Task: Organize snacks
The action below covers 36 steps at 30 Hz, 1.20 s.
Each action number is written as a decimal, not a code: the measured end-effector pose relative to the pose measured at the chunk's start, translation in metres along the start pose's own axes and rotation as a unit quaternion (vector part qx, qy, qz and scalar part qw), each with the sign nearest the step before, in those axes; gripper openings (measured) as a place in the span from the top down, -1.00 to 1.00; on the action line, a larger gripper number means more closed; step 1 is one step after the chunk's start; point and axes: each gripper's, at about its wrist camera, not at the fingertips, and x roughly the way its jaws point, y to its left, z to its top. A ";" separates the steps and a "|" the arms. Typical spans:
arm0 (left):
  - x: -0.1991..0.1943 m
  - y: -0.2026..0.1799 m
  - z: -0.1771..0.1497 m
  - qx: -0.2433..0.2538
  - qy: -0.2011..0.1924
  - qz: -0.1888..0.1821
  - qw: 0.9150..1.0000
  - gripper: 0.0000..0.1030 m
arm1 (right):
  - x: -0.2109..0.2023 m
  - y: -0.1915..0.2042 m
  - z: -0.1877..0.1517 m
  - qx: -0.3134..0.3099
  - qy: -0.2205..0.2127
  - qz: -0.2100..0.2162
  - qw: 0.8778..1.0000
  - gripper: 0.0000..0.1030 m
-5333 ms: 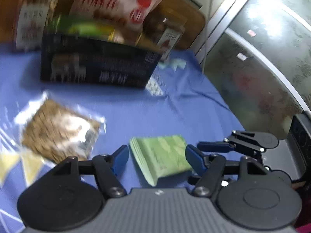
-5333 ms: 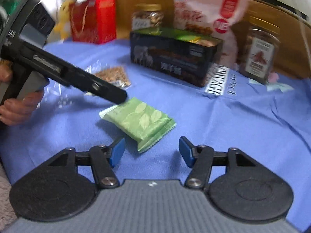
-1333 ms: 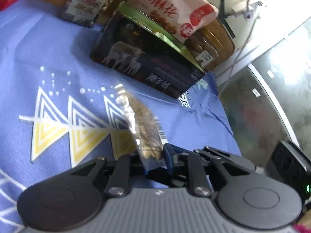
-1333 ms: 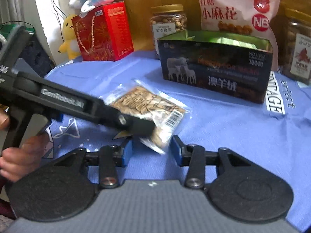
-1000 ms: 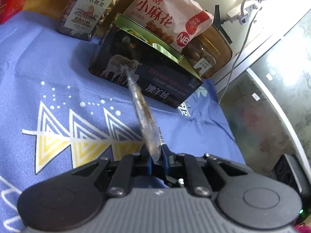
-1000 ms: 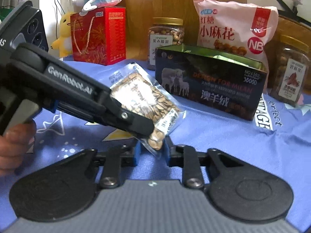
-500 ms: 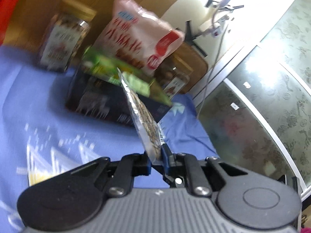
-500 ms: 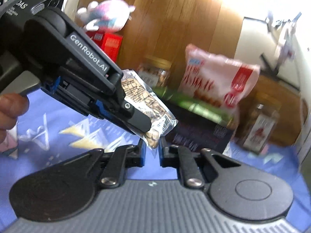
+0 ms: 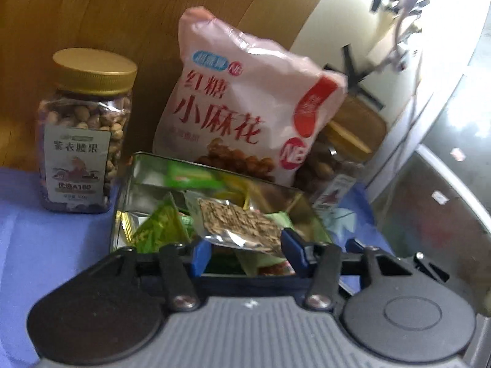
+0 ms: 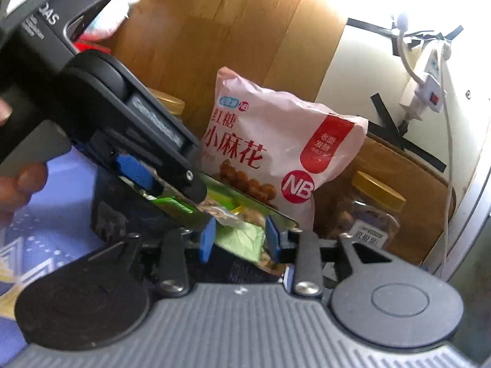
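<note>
Seed pkt (image 9: pixel 239 220) lies in open tin (image 9: pixel 147 165), on other pkts. Nut jar (image 9: pixel 83 135) left of tin, snack bag (image 9: pixel 245 113) behind tin, 2nd jar (image 10: pixel 368 214) right of tin, partly behind bag.

Between the spread jaws lies a seed packet (image 9: pixel 241 225) of clear, glossy, crinkled film, resting in a tin box (image 9: pixel 129 190) whose inner walls are mirror-bright metal. Beyond the jaws stands a shiny pink plastic snack bag (image 9: pixel 245 107); to their left a clear plastic jar (image 9: pixel 81 141) with a gold metallic lid and paper label. Behind is smooth wood panelling (image 9: pixel 122 15); beneath, matt blue cloth (image 9: pixel 46 245).
</note>
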 end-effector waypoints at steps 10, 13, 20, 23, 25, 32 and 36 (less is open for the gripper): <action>-0.068 -0.012 -0.051 0.023 -0.039 0.038 0.998 0.04 | -0.044 0.008 -0.030 0.134 0.032 0.067 0.988 0.22; -0.074 -0.014 -0.076 0.025 -0.017 0.051 0.998 0.03 | -0.050 0.011 -0.042 0.199 0.071 0.099 0.972 0.21; -0.078 -0.019 -0.118 0.034 0.024 0.100 0.994 -0.06 | -0.068 0.031 -0.055 0.272 0.107 0.128 0.948 0.11; -0.085 -0.020 -0.128 0.032 0.024 0.116 0.992 -0.25 | -0.077 0.039 -0.056 0.279 0.110 0.125 0.946 -0.02; -0.089 -0.023 -0.131 0.037 0.021 0.129 0.991 -0.58 | -0.081 0.043 -0.057 0.284 0.115 0.125 0.944 -0.03; -0.104 -0.039 -0.136 0.066 -0.002 0.170 0.983 -1.00 | -0.093 0.039 -0.057 0.293 0.108 0.114 0.943 -0.20; -0.106 -0.040 -0.137 0.064 0.001 0.183 0.981 -1.00 | -0.097 0.038 -0.055 0.297 0.102 0.108 0.943 -0.25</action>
